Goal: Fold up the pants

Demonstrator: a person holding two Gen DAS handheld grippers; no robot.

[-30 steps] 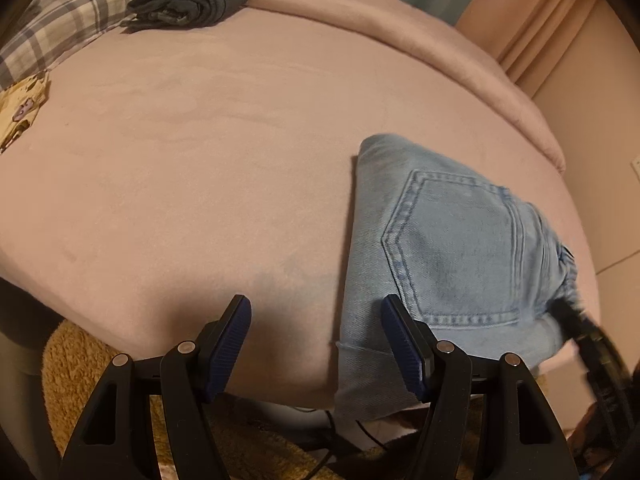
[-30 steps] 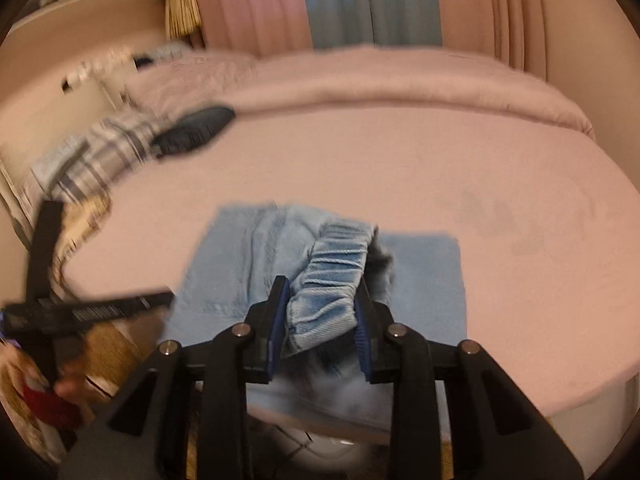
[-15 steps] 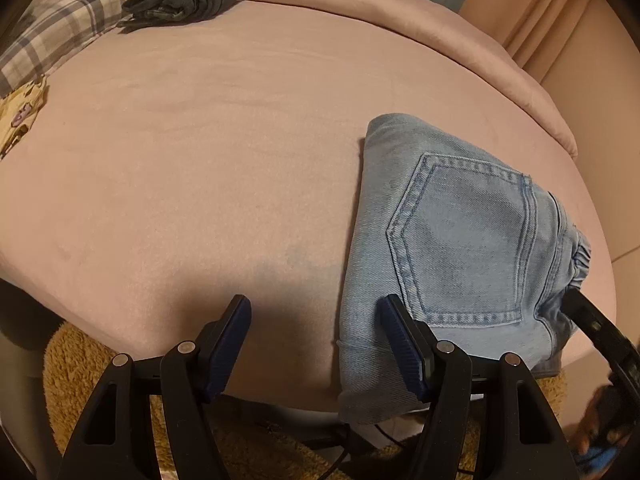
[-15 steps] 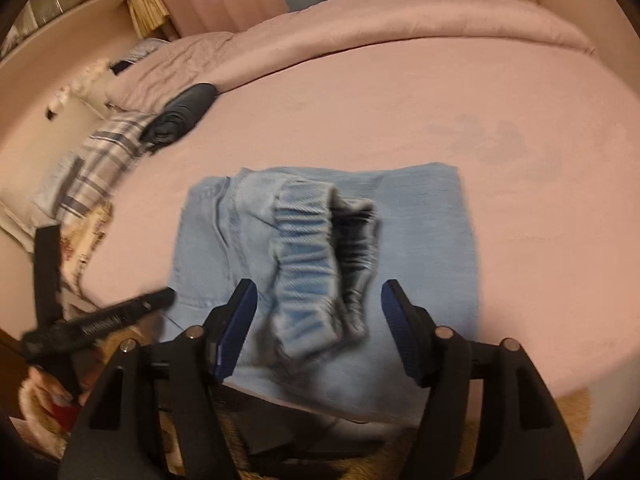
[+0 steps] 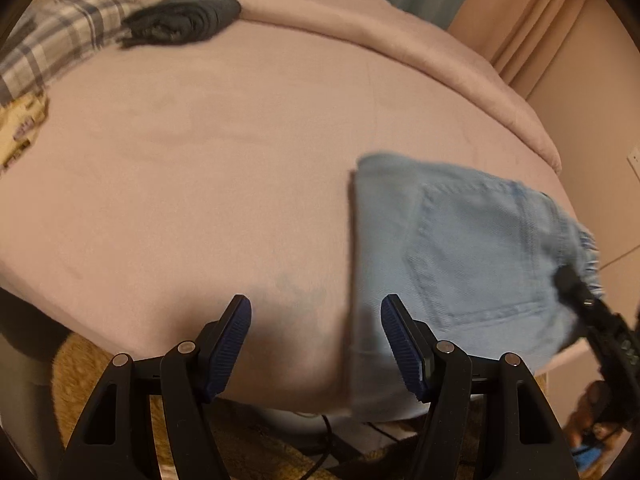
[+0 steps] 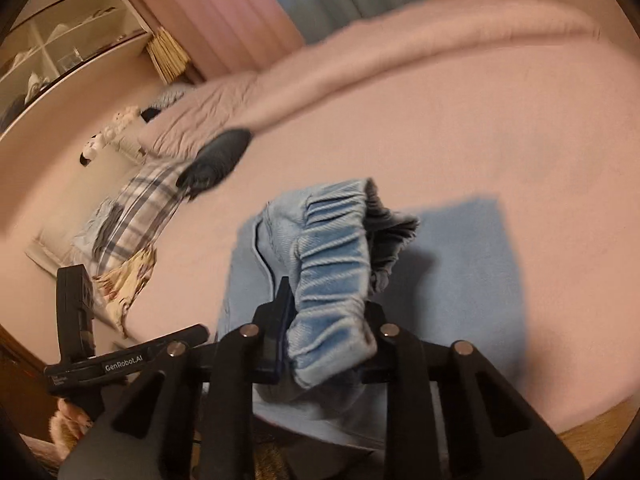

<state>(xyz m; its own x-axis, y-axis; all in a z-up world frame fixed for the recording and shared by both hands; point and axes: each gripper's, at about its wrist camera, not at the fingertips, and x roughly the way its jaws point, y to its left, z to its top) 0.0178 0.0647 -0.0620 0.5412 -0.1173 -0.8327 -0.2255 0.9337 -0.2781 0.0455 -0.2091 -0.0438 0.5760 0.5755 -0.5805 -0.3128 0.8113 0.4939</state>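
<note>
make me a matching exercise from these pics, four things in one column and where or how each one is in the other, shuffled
Things:
1. left gripper
2. right gripper
3. dark bundle of clothes
4. plaid cloth

States:
A. far across the bed, beside the plaid cloth
B. shut on the jeans' waistband
C. at the bed's far left edge
D. open, holding nothing

Pairs: 1-D, 2-B, 3-A, 4-C

Light-blue pants (image 5: 472, 256); pink bedcover (image 5: 200, 184)
</note>
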